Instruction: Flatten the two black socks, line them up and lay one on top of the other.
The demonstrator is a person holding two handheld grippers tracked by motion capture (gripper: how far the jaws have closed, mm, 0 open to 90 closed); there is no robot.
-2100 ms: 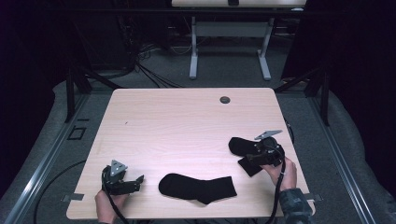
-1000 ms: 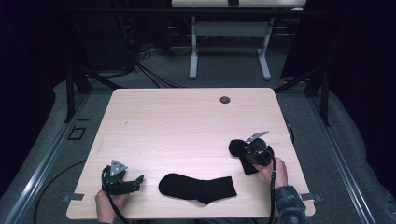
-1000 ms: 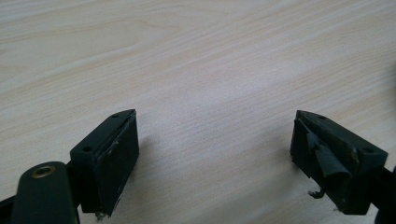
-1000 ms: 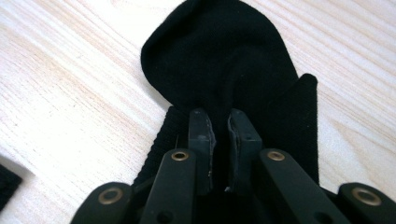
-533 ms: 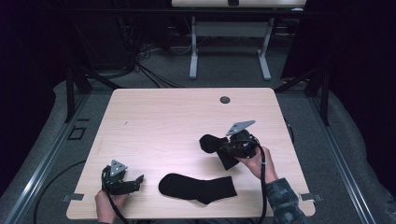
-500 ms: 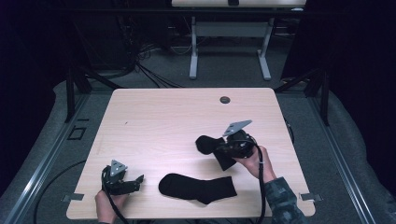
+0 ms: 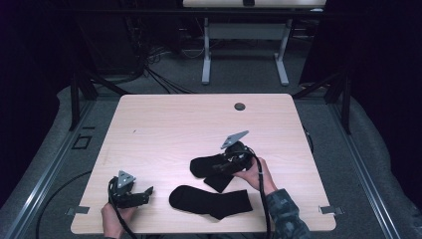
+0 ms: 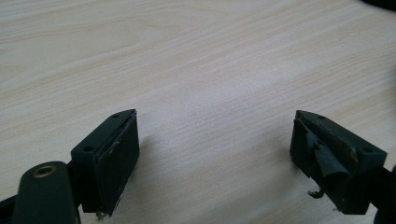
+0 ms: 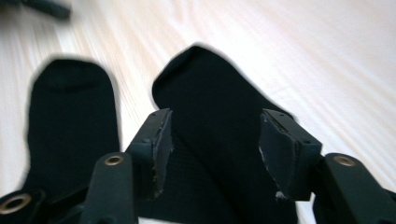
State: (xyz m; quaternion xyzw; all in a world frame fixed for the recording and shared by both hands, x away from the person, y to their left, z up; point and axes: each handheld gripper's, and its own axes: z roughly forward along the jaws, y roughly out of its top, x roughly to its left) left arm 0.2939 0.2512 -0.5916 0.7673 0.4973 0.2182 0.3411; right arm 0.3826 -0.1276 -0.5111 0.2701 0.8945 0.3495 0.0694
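The right gripper (image 7: 225, 164), fingers clamped on a black fabric sock (image 7: 206, 165), has carried it leftward beside the flat second black sock (image 7: 211, 200), ready for pairing; the left gripper (image 8: 212, 154) waits, fingers apart.

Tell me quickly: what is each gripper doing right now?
Left gripper: open, holding nothing.
Right gripper: shut on a black sock.

A pale wood-grain table (image 7: 164, 129) is seen, with a small dark round grommet (image 7: 240, 106) set near its far edge. Two black socks are laid on it — one flat sock (image 7: 211, 200) near the front edge, a second sock (image 7: 211, 167) just behind it.
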